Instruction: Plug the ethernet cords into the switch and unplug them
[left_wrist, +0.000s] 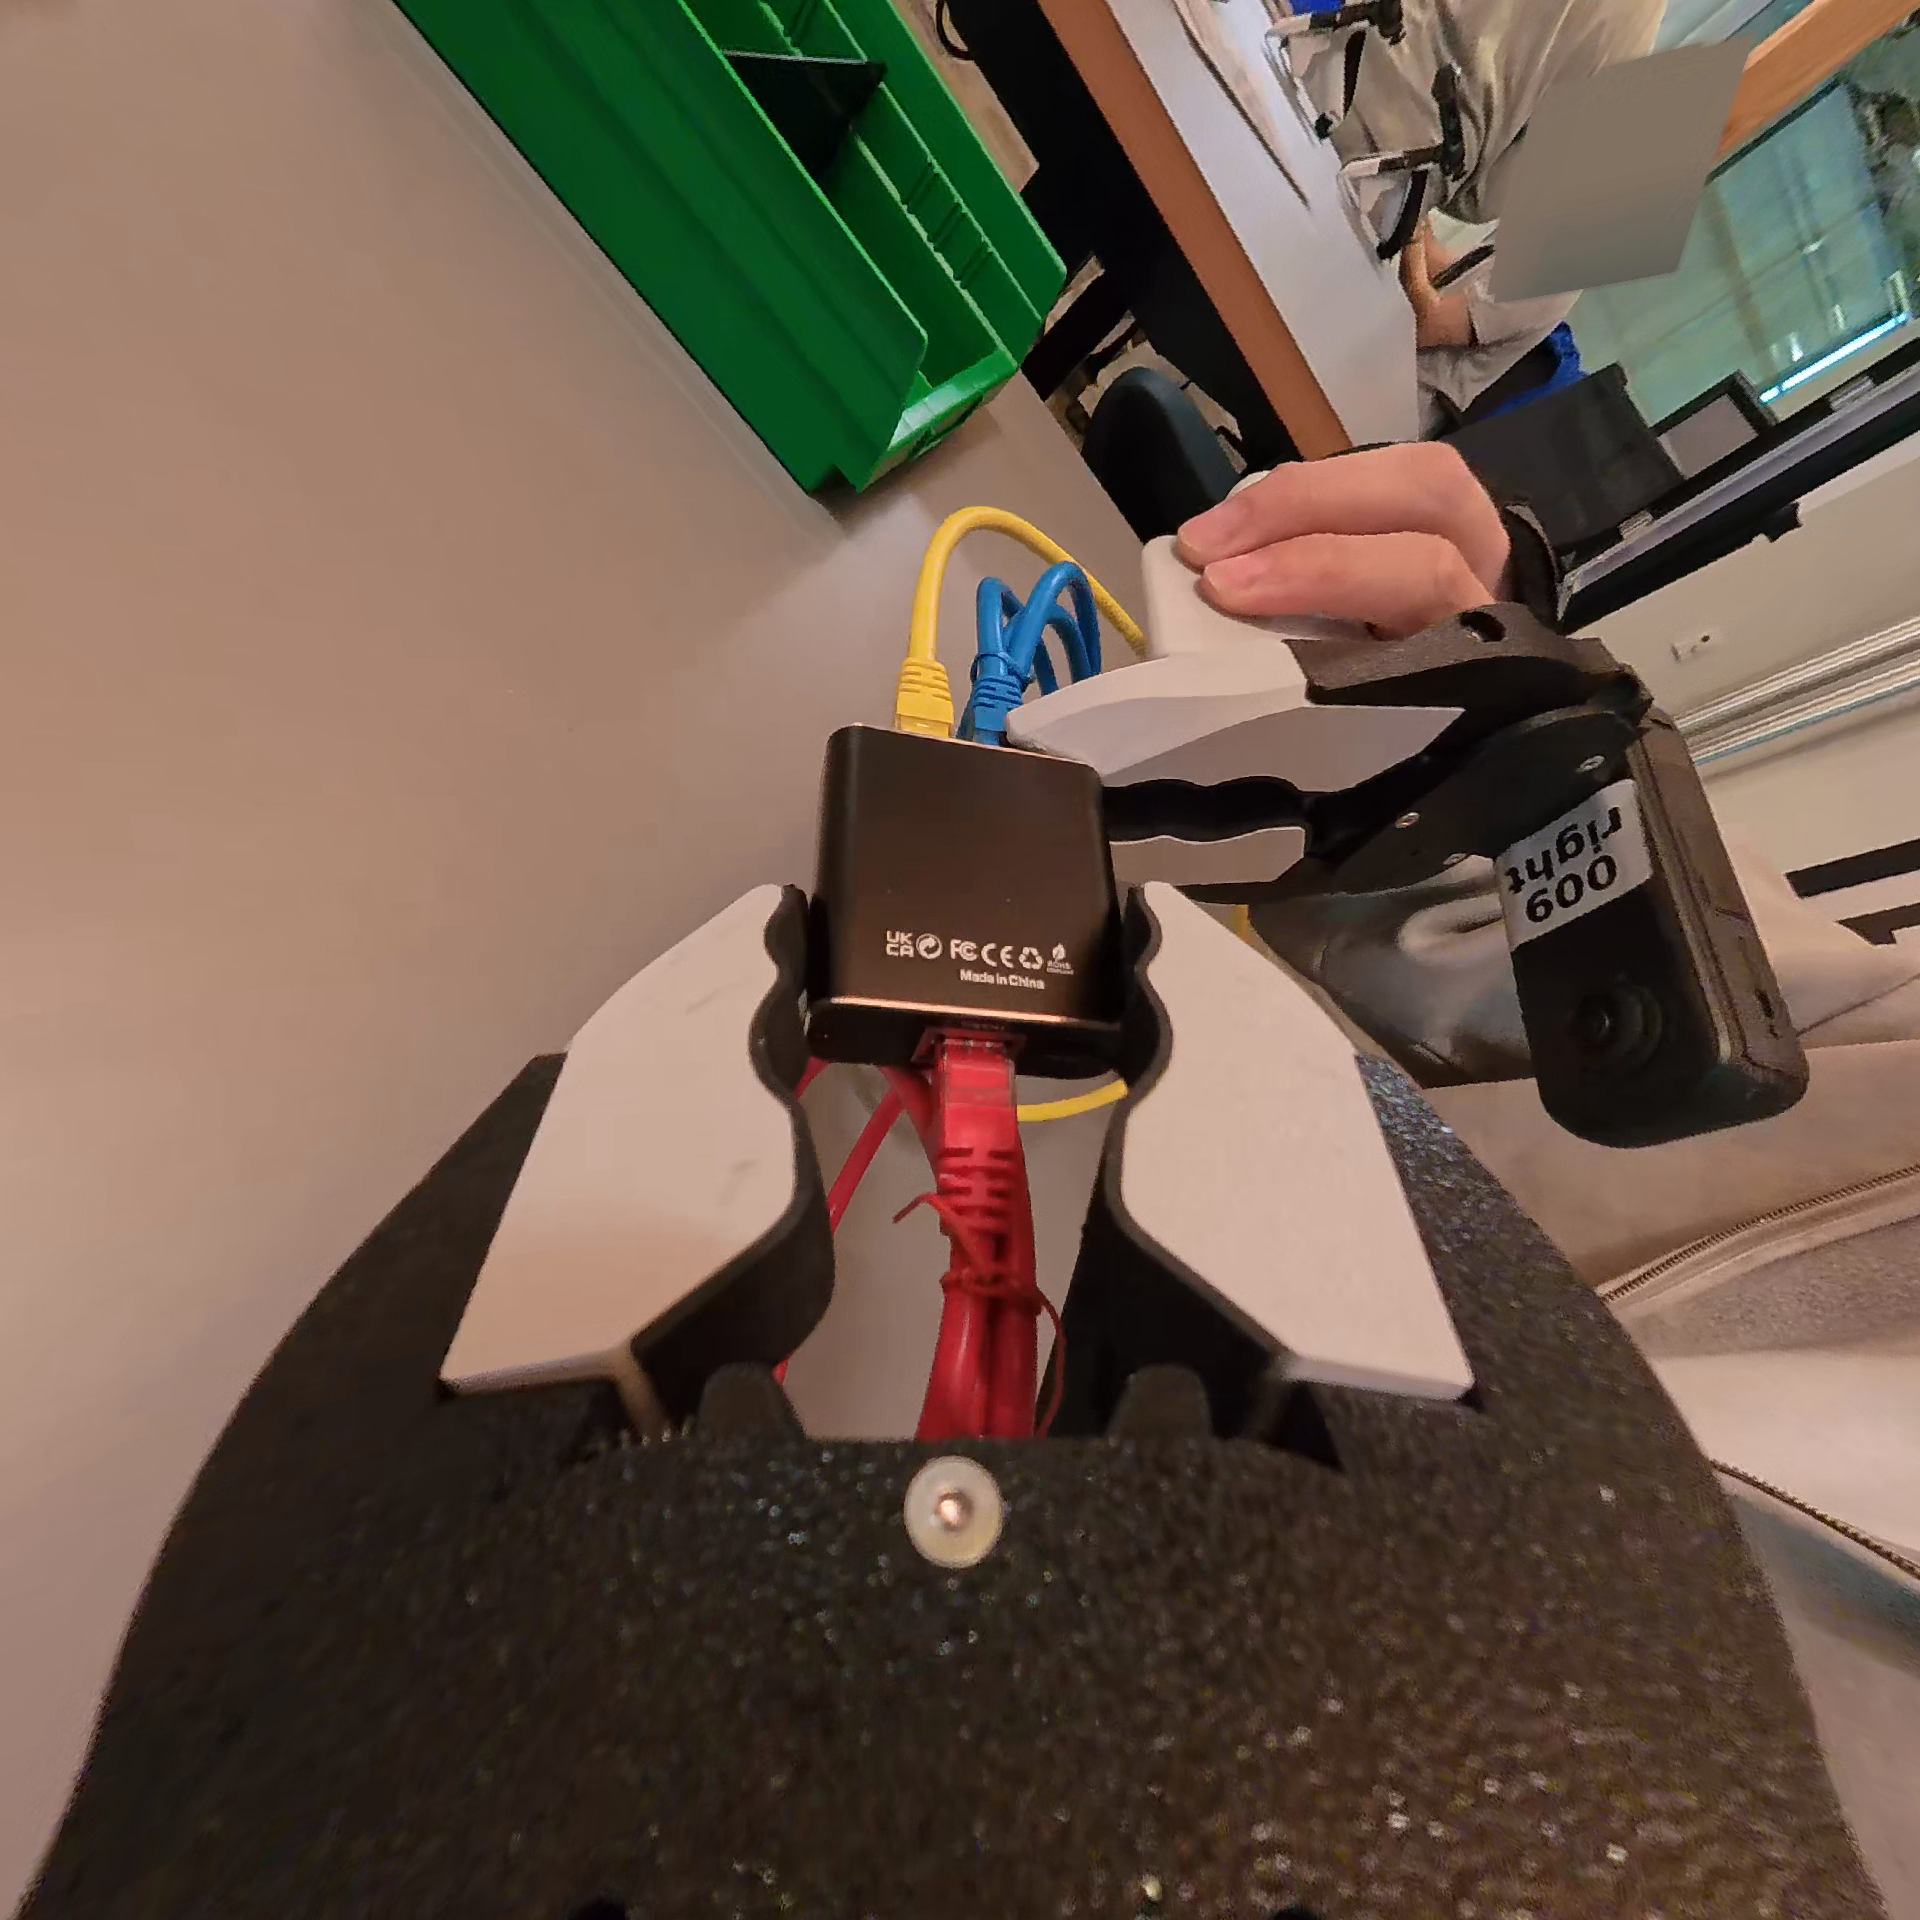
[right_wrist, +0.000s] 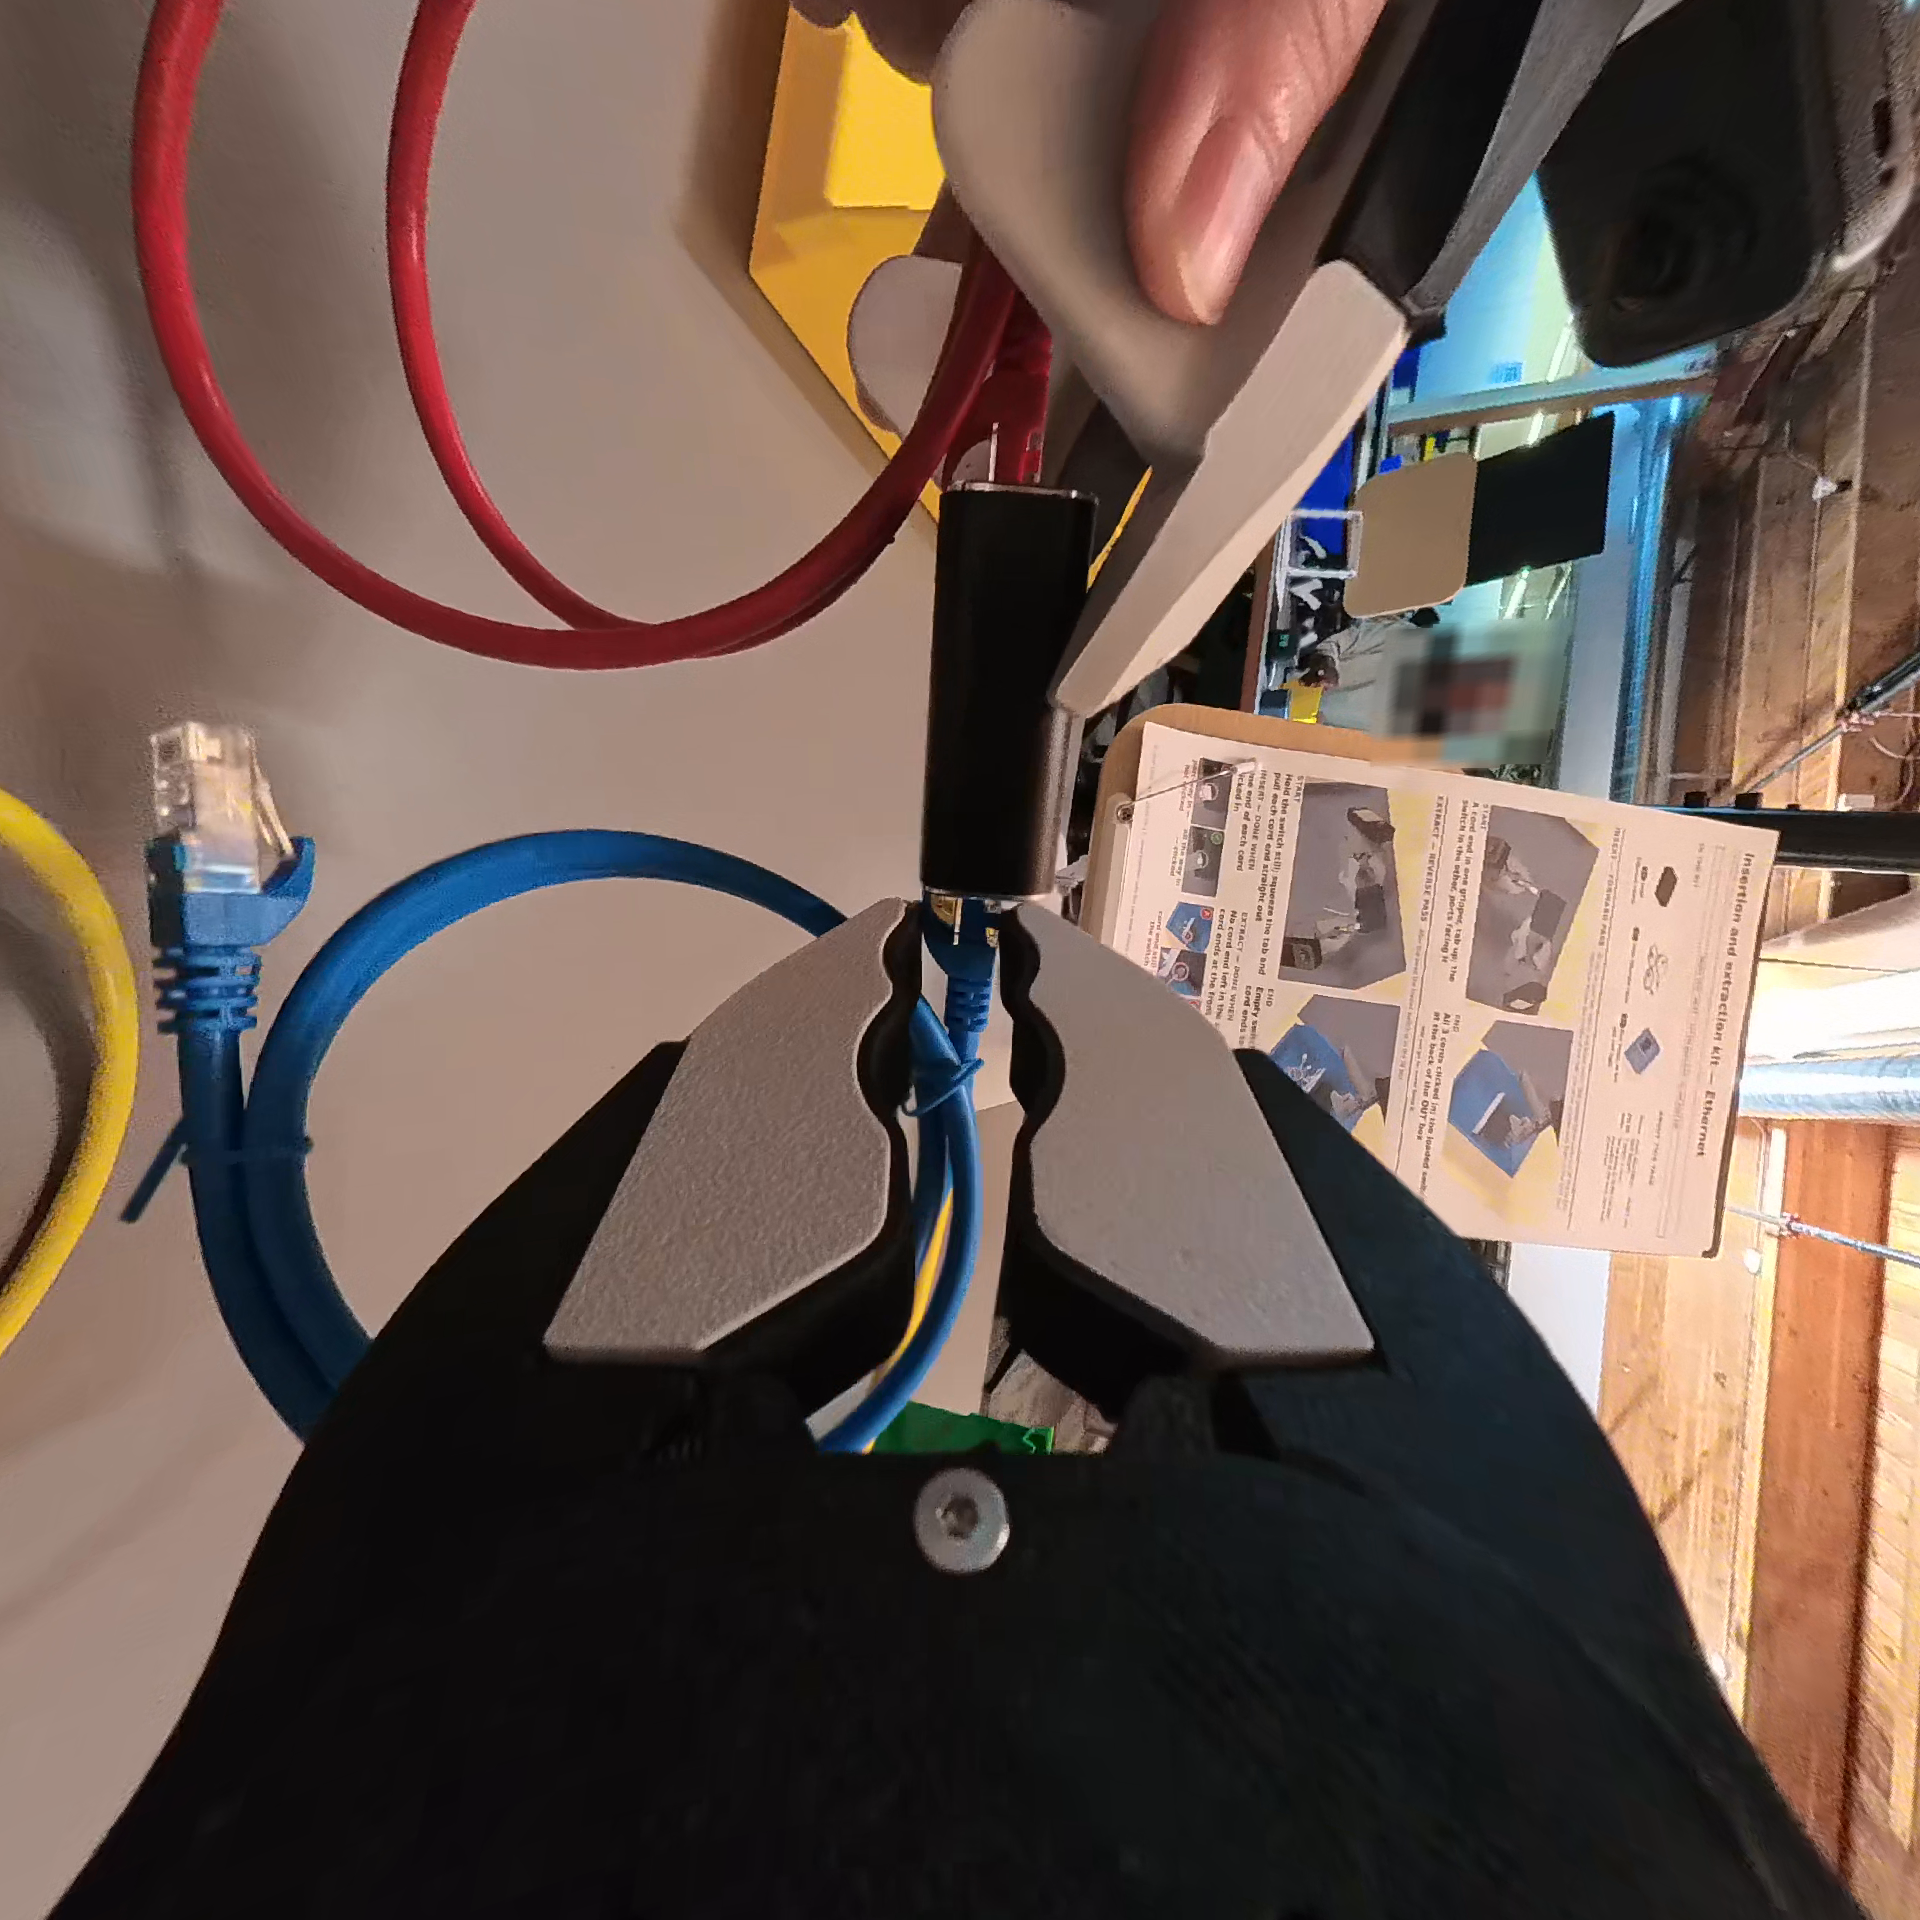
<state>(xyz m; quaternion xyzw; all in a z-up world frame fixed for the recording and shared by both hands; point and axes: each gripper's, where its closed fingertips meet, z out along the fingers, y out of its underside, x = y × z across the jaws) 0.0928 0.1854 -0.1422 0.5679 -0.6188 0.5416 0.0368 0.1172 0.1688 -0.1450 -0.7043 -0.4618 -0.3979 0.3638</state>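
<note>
- The switch (left_wrist: 961, 894) is clamped by its sides in the left gripper (left_wrist: 964, 971) and held off the surface (left_wrist: 312, 727), probably so that its ports face outward at both ends and it stays steady while plugs are pushed or pulled.
- The right gripper (right_wrist: 961, 971) is closed on the plug of the blue cord (right_wrist: 582, 873) at the switch's far end; whether that plug is going in or coming out cannot be told.
- In the right wrist view the blue cord's other plug (right_wrist: 213, 810) lies free on the surface at left.
- Three cords are counted: one red (left_wrist: 977, 1164), one yellow (left_wrist: 923, 686), one blue.
- The red plug sits in the near port, the yellow plug in a far port beside the blue.
- One switch and two grippers are seen.
- A green bin (left_wrist: 790, 239) lies far left and a printed sheet (right_wrist: 1455, 997) hangs at right.
</note>
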